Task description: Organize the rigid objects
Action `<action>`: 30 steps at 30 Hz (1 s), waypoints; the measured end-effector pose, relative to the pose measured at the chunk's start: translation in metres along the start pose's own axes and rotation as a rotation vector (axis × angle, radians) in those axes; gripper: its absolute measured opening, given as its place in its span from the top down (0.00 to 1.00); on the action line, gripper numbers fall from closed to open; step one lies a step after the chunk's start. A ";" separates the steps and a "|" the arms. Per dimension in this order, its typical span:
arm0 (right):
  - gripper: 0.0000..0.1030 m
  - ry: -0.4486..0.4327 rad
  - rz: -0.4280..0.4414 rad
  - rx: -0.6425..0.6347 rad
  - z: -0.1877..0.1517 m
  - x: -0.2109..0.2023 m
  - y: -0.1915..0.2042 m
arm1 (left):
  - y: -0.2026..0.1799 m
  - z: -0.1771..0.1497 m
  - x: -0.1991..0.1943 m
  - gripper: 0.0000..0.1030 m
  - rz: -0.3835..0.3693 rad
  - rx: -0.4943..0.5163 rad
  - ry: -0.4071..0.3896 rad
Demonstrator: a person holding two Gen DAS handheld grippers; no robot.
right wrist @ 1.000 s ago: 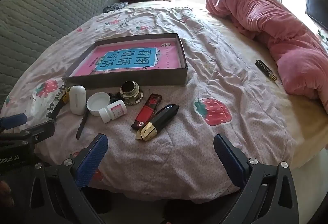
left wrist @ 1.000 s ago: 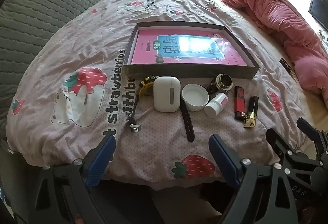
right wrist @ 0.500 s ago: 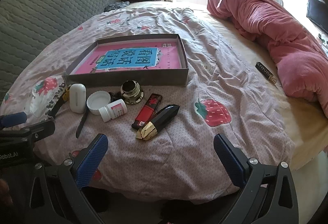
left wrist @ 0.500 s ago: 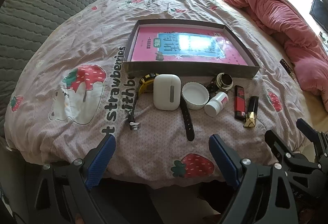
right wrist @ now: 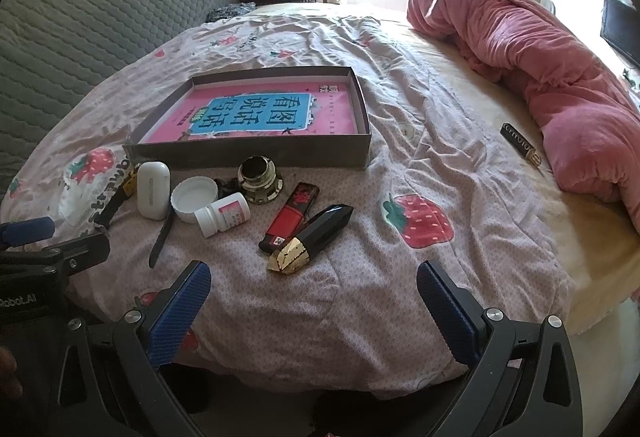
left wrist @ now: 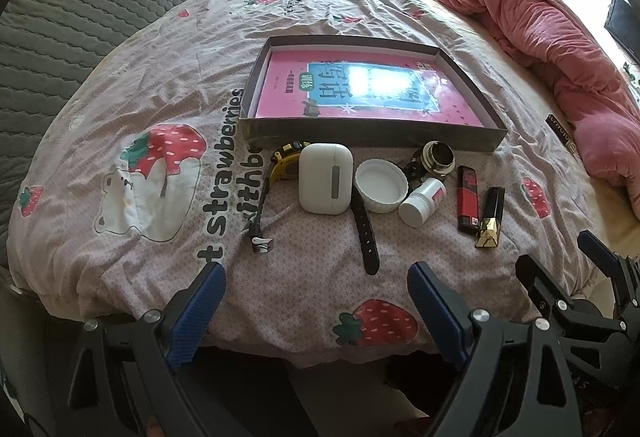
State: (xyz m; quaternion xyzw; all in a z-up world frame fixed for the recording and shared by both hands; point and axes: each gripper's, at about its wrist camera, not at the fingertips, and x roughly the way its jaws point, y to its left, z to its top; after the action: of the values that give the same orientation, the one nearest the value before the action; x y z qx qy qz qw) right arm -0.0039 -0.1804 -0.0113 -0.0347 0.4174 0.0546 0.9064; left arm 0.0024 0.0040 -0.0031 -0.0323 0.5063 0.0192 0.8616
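Both grippers, left gripper [left wrist: 316, 301] and right gripper [right wrist: 314, 301], hang wide open and empty, and that lipstick [right wrist: 312, 237] will probably roll on the soft bed [right wrist: 420, 165] if nudged.

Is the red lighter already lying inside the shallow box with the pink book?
No, the red lighter lies on the bedspread in front of the box, beside the black and gold lipstick.

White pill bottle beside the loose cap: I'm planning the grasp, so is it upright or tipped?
Tipped. The white pill bottle lies on its side on the bedspread.
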 end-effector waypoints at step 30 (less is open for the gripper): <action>0.00 0.000 0.006 -0.015 0.001 0.003 0.002 | 0.011 0.001 0.008 0.10 0.025 -0.026 0.006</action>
State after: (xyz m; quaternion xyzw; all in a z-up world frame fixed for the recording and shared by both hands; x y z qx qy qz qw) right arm -0.0020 -0.1782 -0.0129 -0.0402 0.4169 0.0606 0.9060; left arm 0.0070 0.0153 -0.0101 -0.0371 0.5089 0.0363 0.8592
